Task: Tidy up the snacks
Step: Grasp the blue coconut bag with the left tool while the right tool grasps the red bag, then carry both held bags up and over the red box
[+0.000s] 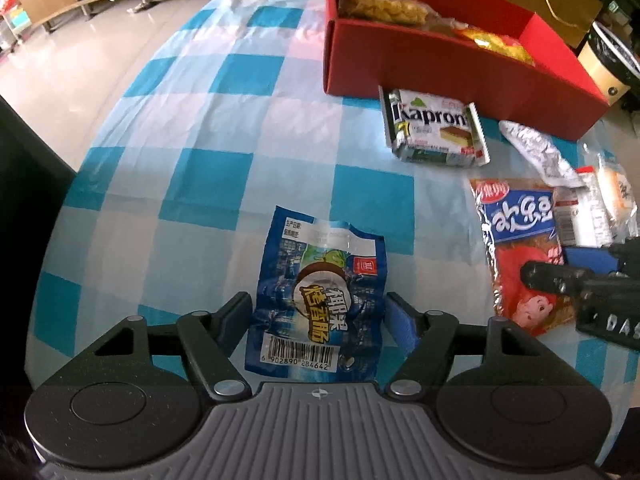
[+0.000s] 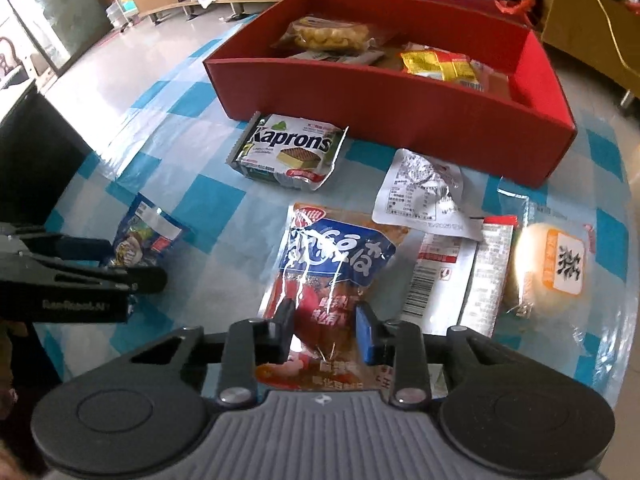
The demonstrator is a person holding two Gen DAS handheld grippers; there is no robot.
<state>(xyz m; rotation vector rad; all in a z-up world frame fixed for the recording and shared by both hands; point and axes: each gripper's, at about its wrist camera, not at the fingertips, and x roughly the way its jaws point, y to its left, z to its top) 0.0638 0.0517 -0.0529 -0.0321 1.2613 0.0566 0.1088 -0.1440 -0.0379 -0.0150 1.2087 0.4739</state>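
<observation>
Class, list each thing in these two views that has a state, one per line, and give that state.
Left hand-held gripper: closed on the blue sausage packet.
Right hand-held gripper: shut on the red-and-blue snack bag.
Red box: open, holding snacks.
Kaprons pack: sealed, lying flat beside the box.
Round bun: wrapped, on the cloth.

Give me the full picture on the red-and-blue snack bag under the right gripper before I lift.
The red-and-blue snack bag is a glossy, crinkled plastic pouch: a blue band with white characters above, red below with a cartoon face in the left wrist view. It lies flat on the checkered tablecloth, lengthwise toward the red box. The right gripper is shut on its lower half, pads pinching both sides. A white label-printed packet overlaps its upper right corner; a barcoded white packet lies against its right edge.
</observation>
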